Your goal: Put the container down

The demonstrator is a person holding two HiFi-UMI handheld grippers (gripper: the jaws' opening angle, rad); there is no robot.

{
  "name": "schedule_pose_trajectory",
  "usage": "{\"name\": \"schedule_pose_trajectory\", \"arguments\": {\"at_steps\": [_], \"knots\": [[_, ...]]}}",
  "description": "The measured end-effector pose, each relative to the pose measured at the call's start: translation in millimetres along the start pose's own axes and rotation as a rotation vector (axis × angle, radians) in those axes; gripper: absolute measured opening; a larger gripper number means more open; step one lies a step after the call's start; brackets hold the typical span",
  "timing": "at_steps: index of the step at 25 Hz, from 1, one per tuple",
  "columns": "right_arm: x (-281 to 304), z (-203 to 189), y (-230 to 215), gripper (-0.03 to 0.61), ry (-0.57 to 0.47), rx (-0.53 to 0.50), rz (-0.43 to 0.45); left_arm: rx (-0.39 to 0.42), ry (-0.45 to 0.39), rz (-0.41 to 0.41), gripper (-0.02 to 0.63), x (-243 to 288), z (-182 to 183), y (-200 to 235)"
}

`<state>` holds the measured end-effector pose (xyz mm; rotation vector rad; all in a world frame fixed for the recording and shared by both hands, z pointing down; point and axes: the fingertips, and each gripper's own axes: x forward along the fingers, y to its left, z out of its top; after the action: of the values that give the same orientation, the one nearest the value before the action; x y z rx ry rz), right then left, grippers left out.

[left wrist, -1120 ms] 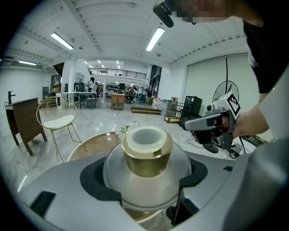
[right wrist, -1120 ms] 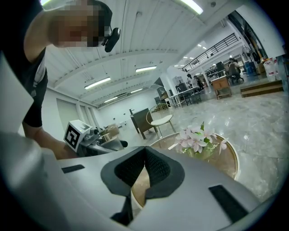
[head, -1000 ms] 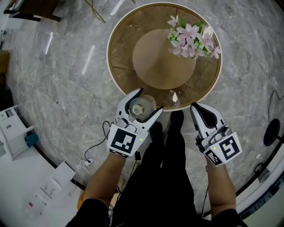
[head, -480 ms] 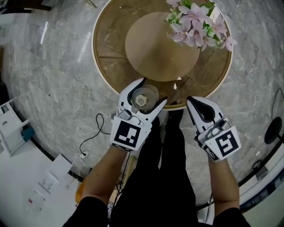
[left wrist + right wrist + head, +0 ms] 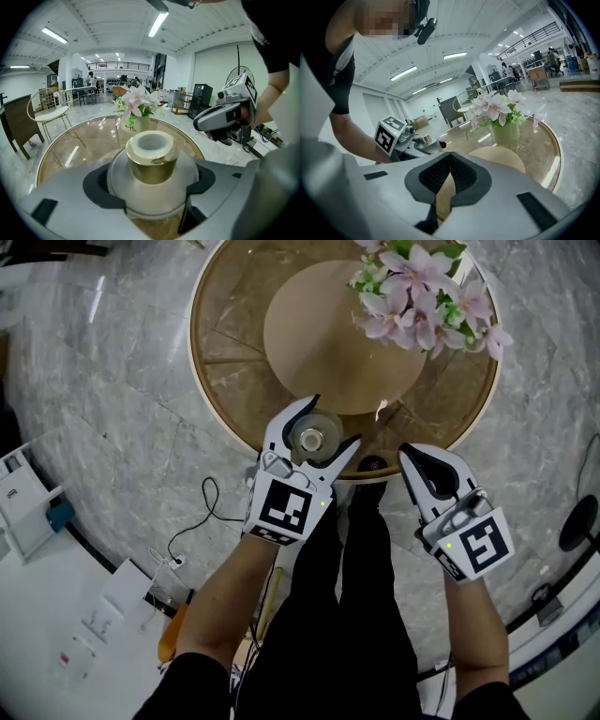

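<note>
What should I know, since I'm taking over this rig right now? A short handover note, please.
The left tool is shut on the container, a round jar with a gold neck.
The right tool is shut and empty, just off the near rim.
The container is over the glass table at its near edge; contact is unclear.
Done: carried to the table. Left: lower it, open, withdraw.

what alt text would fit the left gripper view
A round frosted-glass container with a gold collar is clamped between the grey jaws of the left gripper, over a round glass-topped table. A pale vase of pink flowers stands farther back on the table.
</note>
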<state>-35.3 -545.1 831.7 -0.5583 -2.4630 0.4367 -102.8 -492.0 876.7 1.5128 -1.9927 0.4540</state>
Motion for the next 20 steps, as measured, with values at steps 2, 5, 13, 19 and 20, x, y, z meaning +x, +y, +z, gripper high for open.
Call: {"name": "schedule_pose_trajectory", "arguments": {"at_steps": [2,5,13,19,20], "knots": [[0.8,2.2,-1.6,0.015,0.008,-0.003,0.011,-0.007,0.008,0.012,0.344,6.8,-2.4,3.5],[1.3,6.1,-3.5,0.015,0.018,-0.009,0.026,-0.027,0.021,0.029,0.344,18.9,-7.9,7.3],[3.2,17.8,-5.6,0.015,-0.005,0.017,0.06,-0.014,0.039,0.008,0.344,36.7,-12.6,5.9],[8.7,28.2,-3.5,0.015,-0.059,0.012,0.044,0.02,0.069,-0.021,0.344,43.3,-18.9,4.6],[7.6,25.2,-1.9,0.015,-0.051,0.014,0.049,0.025,0.073,-0.025,0.344,44.2,-20.2,4.1]]}}
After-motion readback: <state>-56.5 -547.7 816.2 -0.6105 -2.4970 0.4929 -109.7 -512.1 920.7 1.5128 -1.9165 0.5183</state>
